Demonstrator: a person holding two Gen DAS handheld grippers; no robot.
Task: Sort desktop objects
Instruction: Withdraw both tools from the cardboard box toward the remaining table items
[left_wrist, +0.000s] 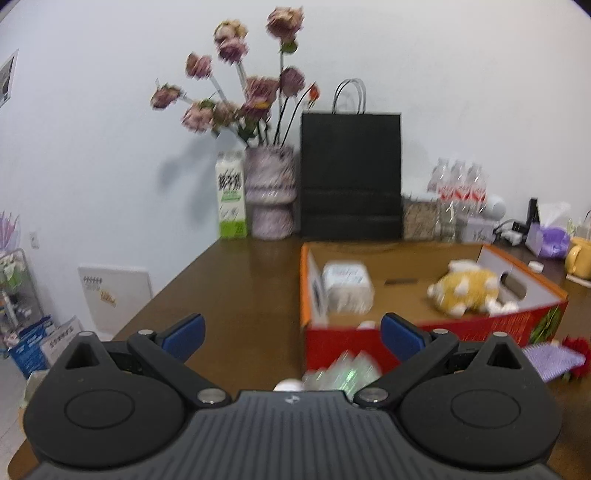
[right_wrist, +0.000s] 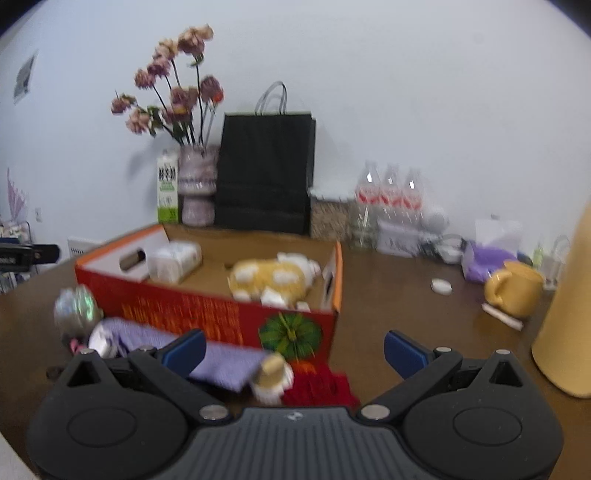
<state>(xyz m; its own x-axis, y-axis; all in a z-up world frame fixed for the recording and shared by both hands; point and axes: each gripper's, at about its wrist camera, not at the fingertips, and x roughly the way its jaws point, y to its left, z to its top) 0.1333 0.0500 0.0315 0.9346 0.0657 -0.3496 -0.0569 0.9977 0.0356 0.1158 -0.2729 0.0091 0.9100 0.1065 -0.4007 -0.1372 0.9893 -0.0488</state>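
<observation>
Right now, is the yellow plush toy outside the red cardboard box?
No, the yellow plush toy lies inside the open red cardboard box, near a white packet.

A plain pale wall (left_wrist: 443, 74) is seen behind a brown wooden tabletop (left_wrist: 240, 288). A small picture (left_wrist: 8, 77) is pinned at its left, and a wire shelf (left_wrist: 14, 291) stands below.
</observation>
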